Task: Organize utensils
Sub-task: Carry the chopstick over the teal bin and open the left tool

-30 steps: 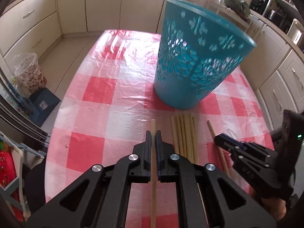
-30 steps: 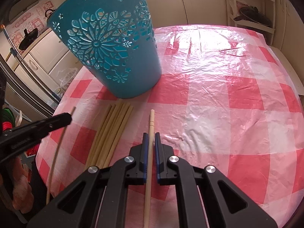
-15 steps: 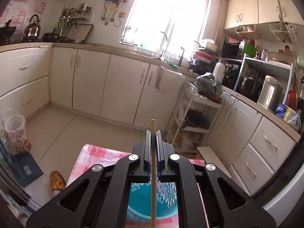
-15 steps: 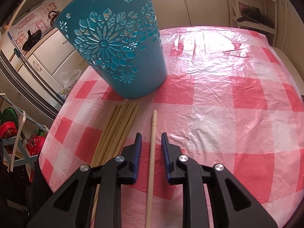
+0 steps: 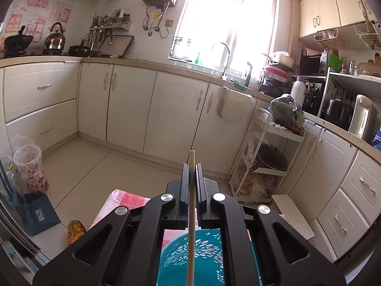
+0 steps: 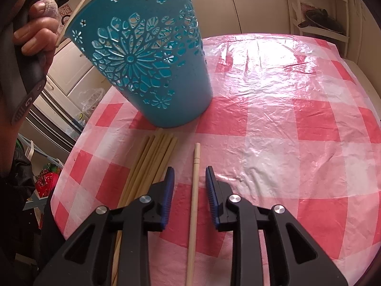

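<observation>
- Since a second ago the left tool (image 5: pixel 190 178) has swung up from the tabletop and now rides above the blue basket (image 5: pixel 200 259), carrying its chopstick (image 5: pixel 191 214); the right tool (image 6: pixel 189 183) has let its jaws spread and no longer pinches the single chopstick (image 6: pixel 194 202) beneath it.
- Left tool: clamped on the chopstick, which runs straight along the gap between the jaws, its far tip poking out past them and its near end passing over the basket's open mouth.
- Right tool: jaws apart, one on each side of the single chopstick, which lies flat on the checked tabletop (image 6: pixel 297 143) and appears to touch neither pad.
- Just left of that chopstick lies a bundle of chopsticks (image 6: pixel 147 164), their far ends close to the basket's base; the basket (image 6: pixel 147 54) stands at the far left of the tabletop.
- In the right view the left hand (image 6: pixel 35 38) shows at the basket's rim, the held stick slanting up past it.
- To do the drop well, I judge the left tool should tip so the stick's lower end points down inside the rim before the jaws part; letting go while it lies level risks it bridging the rim or bouncing out.
- The cut-out wall could snag a tip, so aim for the middle.
</observation>
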A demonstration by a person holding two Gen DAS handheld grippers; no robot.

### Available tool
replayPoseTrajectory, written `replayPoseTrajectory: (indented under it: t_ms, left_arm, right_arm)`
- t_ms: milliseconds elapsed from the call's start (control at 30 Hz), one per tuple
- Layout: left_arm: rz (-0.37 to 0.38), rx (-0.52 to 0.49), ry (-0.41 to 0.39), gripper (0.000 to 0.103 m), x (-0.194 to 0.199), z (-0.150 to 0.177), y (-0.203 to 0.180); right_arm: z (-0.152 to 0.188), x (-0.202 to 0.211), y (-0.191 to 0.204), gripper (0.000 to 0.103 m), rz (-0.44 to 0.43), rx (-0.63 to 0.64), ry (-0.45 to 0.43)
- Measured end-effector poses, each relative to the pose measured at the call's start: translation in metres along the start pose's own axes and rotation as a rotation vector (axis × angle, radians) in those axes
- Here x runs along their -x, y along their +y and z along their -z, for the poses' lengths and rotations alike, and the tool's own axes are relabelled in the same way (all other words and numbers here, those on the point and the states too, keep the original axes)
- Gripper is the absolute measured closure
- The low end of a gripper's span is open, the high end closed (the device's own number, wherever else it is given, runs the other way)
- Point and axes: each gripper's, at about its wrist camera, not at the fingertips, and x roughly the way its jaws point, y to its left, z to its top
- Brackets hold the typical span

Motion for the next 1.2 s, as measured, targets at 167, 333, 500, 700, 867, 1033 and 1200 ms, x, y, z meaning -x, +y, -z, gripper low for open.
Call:
replayPoseTrajectory:
  t_ms: [167, 333, 500, 700, 867, 1033, 1200]
  left_arm:
    - [0.019, 0.034, 0.001, 0.098, 0.005, -0.008, 0.007]
    - [0.045, 0.047, -0.04, 0.098, 0.017, -0.022, 0.001]
    - [0.045, 0.046, -0.056, 0.098, 0.014, -0.027, -0.007]
    - [0.031, -0.005, 0.014, 0.098, -0.001, -0.007, -0.014]
    - [-0.012, -0.093, 0.132, 0.098, -0.013, 0.018, -0.02]
    - [-0.082, -0.138, 0.184, 0.053, 0.0, 0.028, -0.011]
    - [-0.164, -0.136, 0.095, 0.014, 0.056, 0.031, 0.014]
  right_arm:
    - [0.001, 0.001, 0.001, 0.075, 0.003, 0.001, -0.006]
    - [0.0, 0.0, 0.0, 0.075, -0.001, -0.001, -0.004]
    - [0.0, 0.001, -0.001, 0.075, -0.006, -0.001, -0.004]
    - [-0.001, 0.0, -0.001, 0.075, -0.008, -0.002, 0.0]
    - [-0.001, 0.0, 0.0, 0.075, -0.001, 0.007, 0.001]
    - [-0.001, -0.001, 0.002, 0.075, 0.005, 0.014, 0.003]
    - [0.002, -0.003, 0.004, 0.084, 0.05, 0.048, -0.002]
